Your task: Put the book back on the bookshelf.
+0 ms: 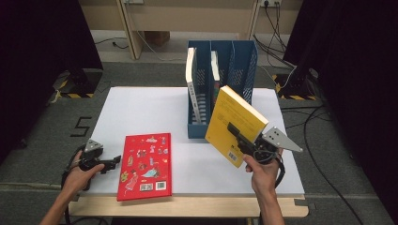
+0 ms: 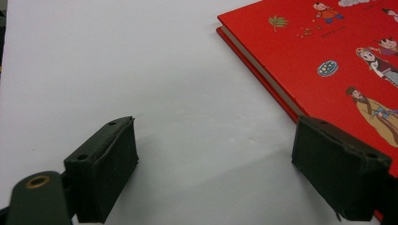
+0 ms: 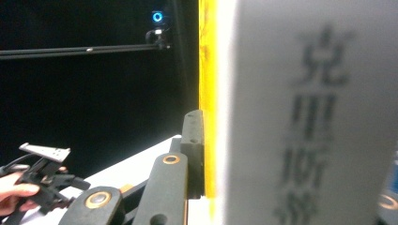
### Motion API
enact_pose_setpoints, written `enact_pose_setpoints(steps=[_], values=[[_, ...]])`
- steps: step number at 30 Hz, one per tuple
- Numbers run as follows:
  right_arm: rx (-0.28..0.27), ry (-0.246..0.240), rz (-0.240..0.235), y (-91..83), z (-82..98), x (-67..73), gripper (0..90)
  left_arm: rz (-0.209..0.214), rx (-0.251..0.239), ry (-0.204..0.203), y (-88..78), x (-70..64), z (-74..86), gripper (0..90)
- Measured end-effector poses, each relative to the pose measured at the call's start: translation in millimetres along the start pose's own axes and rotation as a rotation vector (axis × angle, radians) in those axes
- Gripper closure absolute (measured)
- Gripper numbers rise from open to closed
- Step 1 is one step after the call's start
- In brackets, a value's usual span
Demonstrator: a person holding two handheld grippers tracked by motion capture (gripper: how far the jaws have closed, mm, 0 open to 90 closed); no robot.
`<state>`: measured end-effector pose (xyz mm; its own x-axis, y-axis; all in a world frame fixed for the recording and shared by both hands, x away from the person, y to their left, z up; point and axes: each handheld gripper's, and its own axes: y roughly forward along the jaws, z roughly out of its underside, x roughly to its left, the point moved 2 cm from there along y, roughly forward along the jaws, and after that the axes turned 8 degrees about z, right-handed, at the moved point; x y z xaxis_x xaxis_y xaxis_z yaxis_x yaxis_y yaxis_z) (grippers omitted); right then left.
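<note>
Clearly the right tongs (image 1: 241, 140) are clenched on the yellow book (image 1: 234, 123) near its lower corner, holding it tilted above the surface (image 1: 141, 108), before the blue rack (image 1: 220, 84); stiff but weighty, it may pivot; left tongs (image 1: 109, 164) gape beside the red book (image 1: 145, 166).

One camera looks down from above the person's side onto the whole desk (image 1: 141, 108); two ride the claws, close up, both catching that white desk (image 2: 187, 93).
</note>
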<state>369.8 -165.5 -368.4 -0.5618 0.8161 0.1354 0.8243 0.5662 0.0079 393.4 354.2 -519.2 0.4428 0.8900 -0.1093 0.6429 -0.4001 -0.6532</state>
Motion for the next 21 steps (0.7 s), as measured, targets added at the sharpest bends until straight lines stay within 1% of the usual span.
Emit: enact_pose_setpoints(steps=[4,8,11,12,13,16,21], values=[[-0.014,0.008,0.031,-2.5,-7.3,-8.6,75.7,0.0,-0.001,0.0,0.0,0.0,0.0,13.3],[-0.015,0.014,0.063,-3.5,-15.8,-17.8,75.7,0.0,-0.001,0.0,0.0,0.0,0.1,13.3],[-0.013,0.007,0.089,-1.1,-21.6,-25.7,75.7,0.0,0.0,0.0,0.0,-0.1,0.0,13.3],[-0.016,-0.004,0.103,0.2,-23.6,-28.8,75.6,-0.001,0.0,0.001,0.0,-0.1,0.0,13.3],[-0.013,-0.002,0.107,1.0,-24.8,-30.2,75.6,-0.001,0.001,0.002,-0.1,0.0,0.0,13.3],[-0.016,-0.004,0.125,6.2,-29.9,-35.8,75.7,-0.001,0.001,0.002,-0.1,-0.1,0.0,13.3],[-0.013,-0.006,0.155,22.1,-39.3,-42.6,75.6,-0.001,0.002,0.002,0.0,-0.1,0.0,13.2]])
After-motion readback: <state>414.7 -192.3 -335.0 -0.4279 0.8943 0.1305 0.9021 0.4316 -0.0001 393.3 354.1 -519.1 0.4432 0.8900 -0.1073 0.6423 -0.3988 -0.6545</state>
